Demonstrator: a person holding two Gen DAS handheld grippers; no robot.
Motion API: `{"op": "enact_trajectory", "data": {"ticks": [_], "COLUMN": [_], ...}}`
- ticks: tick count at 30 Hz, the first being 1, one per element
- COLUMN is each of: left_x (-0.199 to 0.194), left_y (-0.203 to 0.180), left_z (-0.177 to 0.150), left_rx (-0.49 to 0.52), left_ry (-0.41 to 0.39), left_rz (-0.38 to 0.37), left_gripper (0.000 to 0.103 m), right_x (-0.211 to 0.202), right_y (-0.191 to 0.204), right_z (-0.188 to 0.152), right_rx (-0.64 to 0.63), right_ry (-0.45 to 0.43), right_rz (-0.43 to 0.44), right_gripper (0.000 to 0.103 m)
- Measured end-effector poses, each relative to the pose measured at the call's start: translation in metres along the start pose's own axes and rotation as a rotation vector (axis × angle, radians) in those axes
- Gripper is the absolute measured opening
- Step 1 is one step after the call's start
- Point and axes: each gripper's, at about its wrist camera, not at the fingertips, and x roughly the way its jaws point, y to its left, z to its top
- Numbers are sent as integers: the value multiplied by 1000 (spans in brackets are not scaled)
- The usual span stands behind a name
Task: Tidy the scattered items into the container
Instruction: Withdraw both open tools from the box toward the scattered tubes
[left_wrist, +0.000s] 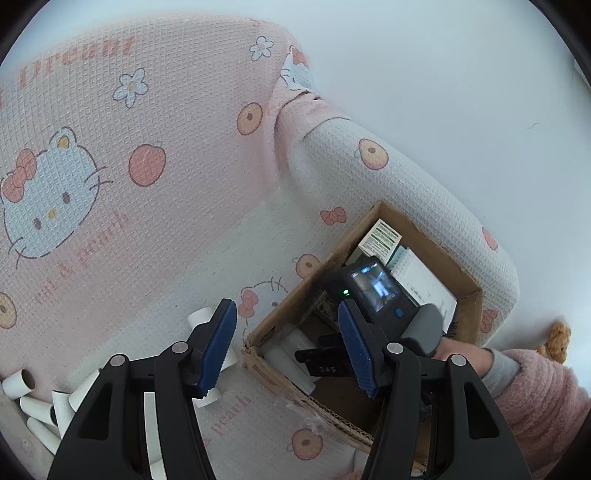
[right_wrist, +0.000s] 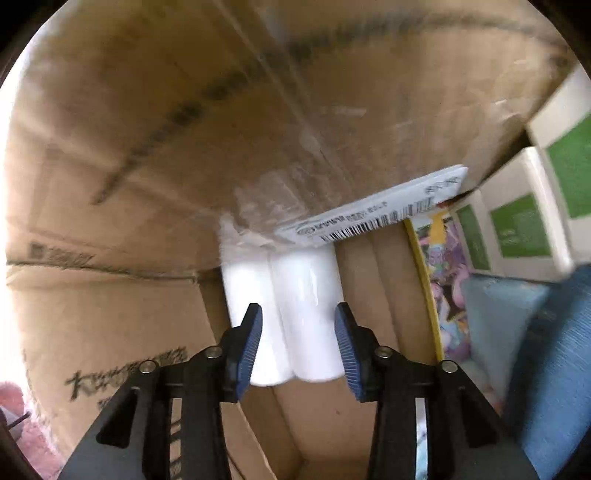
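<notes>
Right gripper inside cardboard box, jaws apart, astride white tubes. Left gripper agape beside box. Risk: withdrawing pads snag tube, drag it out.

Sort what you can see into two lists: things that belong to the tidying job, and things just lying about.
Job:
- cardboard box
- loose white tubes on the sofa
- two white tubes already boxed
- left claw, right claw, both open

Lying about:
- Hello Kitty sofa cover
- crocheted bear
</notes>
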Motion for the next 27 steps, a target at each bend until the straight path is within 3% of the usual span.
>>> {"op": "enact_trajectory", "data": {"ticks": [4,7,8,10,11,16,19,22,27], "left_x": [-3,-7,-8,-12,-14,-35,-51,-68,-88], "left_y": [-3,-4,-3,-2,-1,4,15,31,65], "left_z": [-5,-11,-13,-18,-21,-40,-58,-79,-117], "left_rx": [13,7,2,-11,-17,-36,-61,-105,-191], "left_ry": [-11,-20,-20,-21,-22,-53,-83,-119,-167], "left_rz": [56,89,91,85,80,58,57,55,86], "left_gripper": [62,62,62,62,62,62,62,62,63], "right_x": [-38,-77,-90,-112,-128,-161,-206,-204,-166], "right_y": [21,32,23,3,-5,32,50,88,131], "right_z": [-19,-55,-64,-43,-54,-84,-117,-125,-125], "right_rx": [-71,-130,-141,-150,-141,-131,-196,-333,-518], "right_ry": [-56,-149,-173,-207,-225,-359,-434,-466,-438], "right_rz": [-97,-160,-174,-190,-195,-258,-292,-308,-321], "right_gripper": [55,67,67,67,67,67,69,71,71]}}
